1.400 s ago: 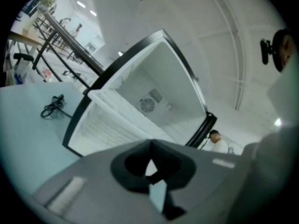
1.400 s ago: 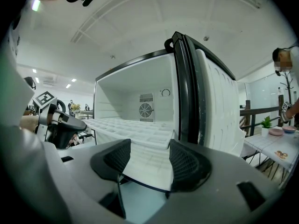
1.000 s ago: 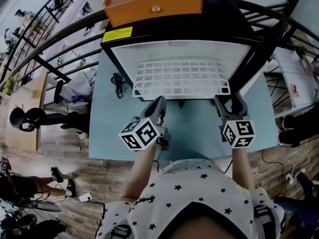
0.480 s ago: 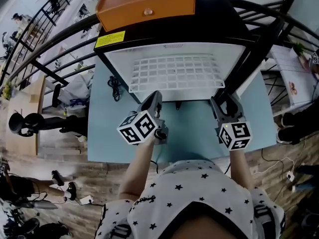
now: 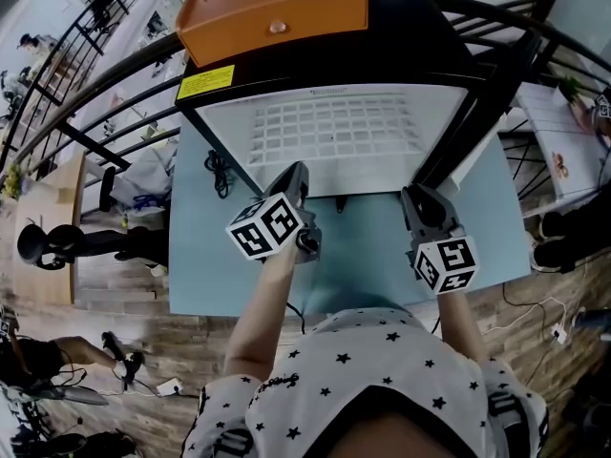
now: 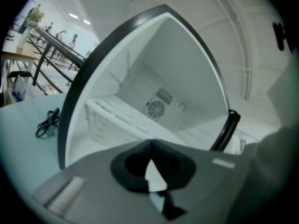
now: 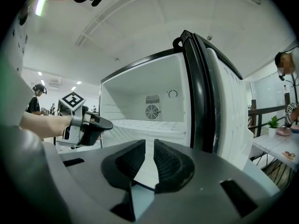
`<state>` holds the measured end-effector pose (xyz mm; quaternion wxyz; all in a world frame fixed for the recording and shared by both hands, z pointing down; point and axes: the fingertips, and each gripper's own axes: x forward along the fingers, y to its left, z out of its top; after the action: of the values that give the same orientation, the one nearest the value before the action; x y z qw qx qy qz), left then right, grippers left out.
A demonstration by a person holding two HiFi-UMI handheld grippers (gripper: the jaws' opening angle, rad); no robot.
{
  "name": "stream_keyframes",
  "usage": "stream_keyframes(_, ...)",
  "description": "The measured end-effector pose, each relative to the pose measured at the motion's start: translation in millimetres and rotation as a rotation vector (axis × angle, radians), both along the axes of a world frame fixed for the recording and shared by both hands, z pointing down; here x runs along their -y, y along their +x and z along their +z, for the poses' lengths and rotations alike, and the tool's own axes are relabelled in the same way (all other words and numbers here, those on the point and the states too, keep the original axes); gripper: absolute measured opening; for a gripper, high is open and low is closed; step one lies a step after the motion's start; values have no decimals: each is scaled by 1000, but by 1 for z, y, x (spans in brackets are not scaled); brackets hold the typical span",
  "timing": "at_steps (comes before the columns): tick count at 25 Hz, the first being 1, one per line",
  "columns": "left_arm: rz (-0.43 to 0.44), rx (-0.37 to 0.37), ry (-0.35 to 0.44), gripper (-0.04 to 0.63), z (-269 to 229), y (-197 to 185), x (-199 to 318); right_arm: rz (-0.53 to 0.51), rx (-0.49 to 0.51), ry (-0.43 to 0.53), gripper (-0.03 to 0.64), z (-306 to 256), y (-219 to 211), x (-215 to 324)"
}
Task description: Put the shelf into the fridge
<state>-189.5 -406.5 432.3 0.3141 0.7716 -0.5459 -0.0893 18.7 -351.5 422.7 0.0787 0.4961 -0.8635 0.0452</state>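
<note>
**Shelf Sits Inside Fridge, Both Grippers Empty**

At the bottom of the head view, a person in a star-print shirt [image 5: 372,370] holds two grippers over a pale blue table [image 5: 363,256]. At centre left, the left gripper [image 5: 294,175] points at the open fridge [image 5: 420,36]. Its own view shows the jaws pressed together with nothing in them. At centre right, the right gripper [image 5: 417,198] hangs just short of the fridge's front edge. Its jaws are closing, with only a narrow slit between the ribbed pads [image 7: 170,160], and nothing lies in that slit.

Beyond the grippers, the white wire shelf [image 5: 334,127] lies flat inside the fridge cavity in the upper middle of the frame. It spans from wall to wall, and neither gripper touches it. The right gripper view shows it level, below the round fan [image 7: 152,111] on the back wall. The door [image 7: 219,101] stands open at that view's right. A black cable [image 5: 218,172] lies on the table left of the fridge, and an orange tray [image 5: 272,12] rests on top.

The placing looks all but finished. What may remain is a check that the shelf sits fully on its supports, which these views do not settle.
</note>
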Motion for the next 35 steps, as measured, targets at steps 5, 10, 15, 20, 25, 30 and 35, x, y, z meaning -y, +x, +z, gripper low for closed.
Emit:
stream_keyframes(5,-3,14,-1,5,-2,1,7,-33,4,-15,52,3,-10,-3)
stream_keyframes(10,-4,37,-8,6,-1,0,18,-73,1,-16,48,3,-26,-5)
stream_keyframes(15,-29,62,-11,6,0,-2,36,-88,6,-9,48,1,-34,-5)
stream_keyframes(20,-28,78,6,6,0,-1,36,-72,6,-12,48,3,-29,-10)
stream_keyframes(25,-54,99,15,5,1,-5,37,-71,19,-4,48,0,-30,-12)
stream_keyframes(30,-75,104,6,5,9,-14,22,-95,24,3,48,0,-36,-23)
stream_keyframes(35,-63,159,11,5,18,-8,-14,-135,12,-8,48,4,-44,-51)
